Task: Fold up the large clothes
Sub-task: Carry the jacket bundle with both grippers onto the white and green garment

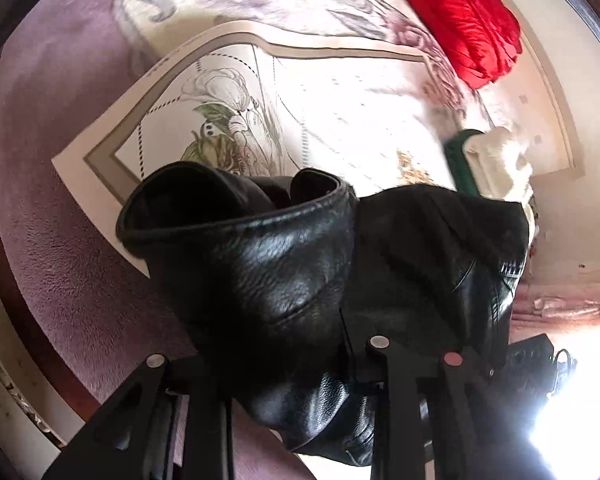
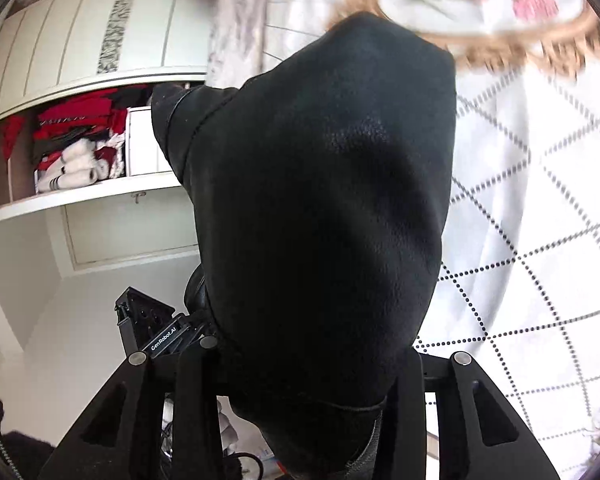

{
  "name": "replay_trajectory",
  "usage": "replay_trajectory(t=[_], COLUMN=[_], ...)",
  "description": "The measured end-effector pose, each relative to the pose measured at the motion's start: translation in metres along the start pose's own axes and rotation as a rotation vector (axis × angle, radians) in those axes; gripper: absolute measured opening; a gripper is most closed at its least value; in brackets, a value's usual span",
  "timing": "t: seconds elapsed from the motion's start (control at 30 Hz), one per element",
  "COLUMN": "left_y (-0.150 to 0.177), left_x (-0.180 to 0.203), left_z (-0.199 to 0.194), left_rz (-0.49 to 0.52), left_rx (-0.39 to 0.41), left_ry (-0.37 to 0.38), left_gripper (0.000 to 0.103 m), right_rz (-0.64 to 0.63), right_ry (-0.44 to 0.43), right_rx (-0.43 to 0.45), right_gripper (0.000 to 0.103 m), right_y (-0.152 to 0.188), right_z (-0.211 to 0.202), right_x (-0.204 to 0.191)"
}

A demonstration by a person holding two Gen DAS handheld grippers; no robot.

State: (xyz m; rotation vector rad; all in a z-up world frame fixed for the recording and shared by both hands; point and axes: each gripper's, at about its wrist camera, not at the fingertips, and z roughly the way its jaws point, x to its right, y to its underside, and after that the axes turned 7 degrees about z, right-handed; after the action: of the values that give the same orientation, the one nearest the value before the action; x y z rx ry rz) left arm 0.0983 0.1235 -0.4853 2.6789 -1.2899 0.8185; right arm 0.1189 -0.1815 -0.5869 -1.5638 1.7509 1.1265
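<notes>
A black leather jacket [image 1: 300, 280] fills the lower middle of the left wrist view, bunched, with a rolled collar or cuff opening at its upper left. My left gripper [image 1: 300, 384] is shut on the jacket and holds it lifted above the bed. In the right wrist view the same jacket [image 2: 324, 208] hangs as a dark mass over the fingers. My right gripper [image 2: 300, 392] is shut on the jacket. The fingertips of both grippers are hidden by leather. The other gripper [image 2: 156, 328] shows at the jacket's lower left.
A white bedspread [image 1: 360, 112] with dotted diamond lines and flowers lies below, also in the right wrist view [image 2: 532, 240]. A red bundle [image 1: 464, 20] sits at the far bed corner. A purple rug [image 1: 60, 220] is at left. An open wardrobe [image 2: 84, 148] holds red and white clothes.
</notes>
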Motion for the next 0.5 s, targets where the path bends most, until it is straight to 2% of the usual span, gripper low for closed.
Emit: replay_trajectory(t=[0.07, 0.17, 0.4, 0.5], left_y=[0.004, 0.008, 0.033, 0.043], left_x=[0.004, -0.003, -0.058, -0.074], left_z=[-0.01, -0.017, -0.008, -0.013], left_rz=[-0.013, -0.044, -0.116, -0.149], left_rx=[-0.013, -0.039, -0.12, -0.119], left_ry=[0.003, -0.013, -0.138, -0.163], left_gripper=[0.024, 0.024, 0.024, 0.024], right_rz=[-0.017, -0.013, 0.082, 0.104], right_ry=[0.011, 0.025, 0.052, 0.031], right_rx=[-0.004, -0.024, -0.139, -0.177], right_gripper=[0.041, 0.041, 0.041, 0.041], right_y=[0.002, 0.011, 0.055, 0.069], right_z=[-0.015, -0.025, 0.038, 0.053], right_x=[-0.017, -0.022, 0.027, 0.039])
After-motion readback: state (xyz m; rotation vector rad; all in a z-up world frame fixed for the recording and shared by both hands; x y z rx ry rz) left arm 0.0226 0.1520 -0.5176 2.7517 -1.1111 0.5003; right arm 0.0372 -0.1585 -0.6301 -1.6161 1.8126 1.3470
